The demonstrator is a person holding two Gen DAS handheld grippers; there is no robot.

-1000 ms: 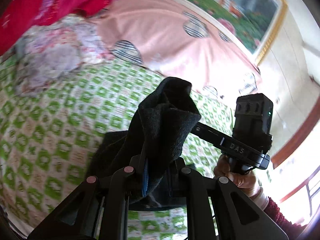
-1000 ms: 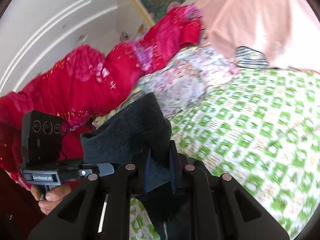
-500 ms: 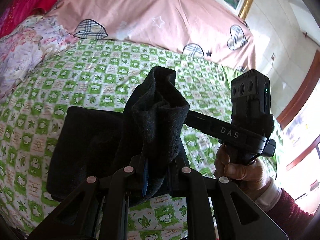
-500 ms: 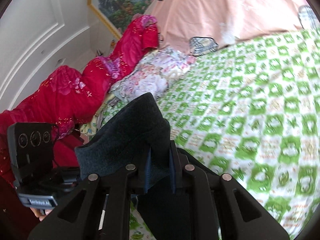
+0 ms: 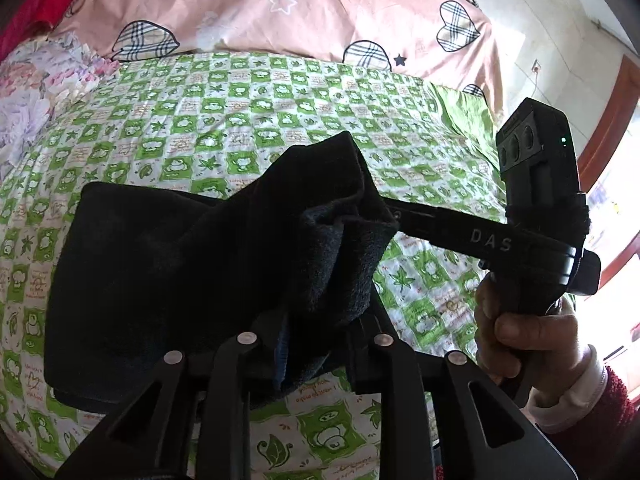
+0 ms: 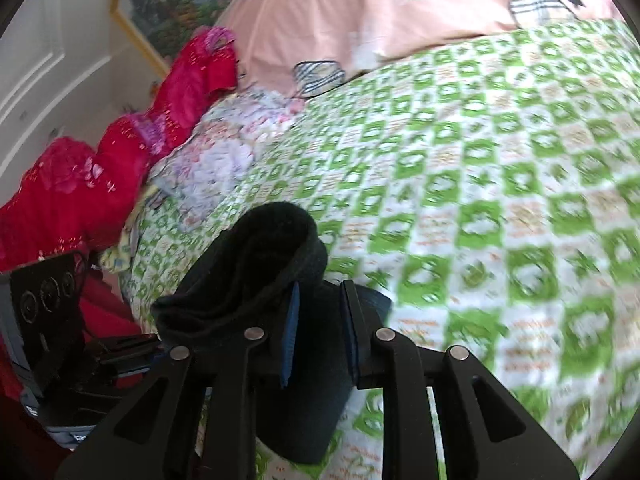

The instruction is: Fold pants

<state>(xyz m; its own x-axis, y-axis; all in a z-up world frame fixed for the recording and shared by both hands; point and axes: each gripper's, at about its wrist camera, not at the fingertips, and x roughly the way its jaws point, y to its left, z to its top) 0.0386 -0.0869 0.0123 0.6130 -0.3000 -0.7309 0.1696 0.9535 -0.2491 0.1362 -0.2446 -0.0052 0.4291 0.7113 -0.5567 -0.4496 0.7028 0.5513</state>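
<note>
I had the dark, fuzzy, thick-knit pants (image 5: 192,264) lowered onto the green-and-white checked bedsheet (image 5: 248,120), most of the cloth already lying in a flat dark slab on the near part of the bed, with one end bunched up and rising between my tools. My left gripper (image 5: 316,344) had just been opening: its jaws stood a little apart with a thick fold of the pants between them, and I could not tell whether the blue pads were still pressing on that fold or only flanking it. My right gripper (image 6: 320,332) had likewise just been opening; there I could see a plain gap between the pads, with the rolled hem of the pants (image 6: 264,264) draped over the left finger rather than pinched. What worried me was that draping: the nap looked clingy, and I judged that if I pulled either tool away quickly the cloth could ride up with the finger and drag the fresh fold open or skew it. The raised bunch between the two tools could also slump to one side instead of dropping square onto the layer beneath, leaving a lumpy, uneven edge. My right hand (image 5: 524,332) and its handle sat close beside the left tool, so a careless withdrawal might knock one against the other. The sheet looked soft and slightly rumpled, which could let the whole stack shift.
</note>
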